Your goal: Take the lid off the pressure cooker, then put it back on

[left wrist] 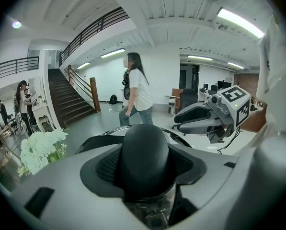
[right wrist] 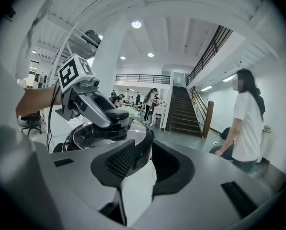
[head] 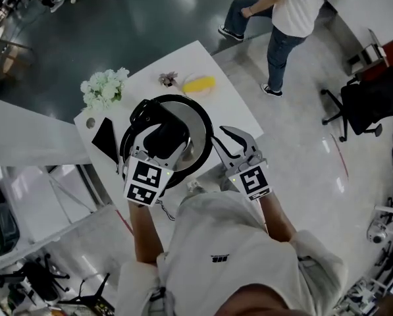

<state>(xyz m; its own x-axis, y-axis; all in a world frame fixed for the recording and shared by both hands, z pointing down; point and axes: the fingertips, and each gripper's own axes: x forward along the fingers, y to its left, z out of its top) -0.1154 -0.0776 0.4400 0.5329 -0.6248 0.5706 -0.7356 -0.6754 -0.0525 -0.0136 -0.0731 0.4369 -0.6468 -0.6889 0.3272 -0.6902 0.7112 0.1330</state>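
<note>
Clamping the black knob point(left wrist: 145, 159) at the centre of the lid point(head: 195, 129) with the left gripper point(head: 163, 137), pads pressed on either side. Likely gripped there as the one part that gives a balanced, level lift. Sitting over the pressure cooker point(head: 131, 120) on the white desk point(head: 232, 104), either resting on the rim or barely clear of it; cannot settle which from these views. Judged as the start of the removal, with the replacing not yet begun.

Hovering just beside the pot's right flank with the right gripper point(head: 235, 140), jaws spread and holding nothing, only a sliver of the pot's black wall and bare desk showing through the gap. Probably placed close to steady the body against any drag from the lid.

Cannot see inside the pot: covered by the shiny lid, so contents unknown.

Further back on the desk, apart from the cooker: a bunch of white flowers point(head: 104, 87), a yellow object point(head: 199, 84) and a small brownish sprig point(head: 168, 79). Just beside the pot's left side, a flat black piece point(head: 106, 139). Beyond the desk, a person point(head: 288, 18) walking across the floor.
</note>
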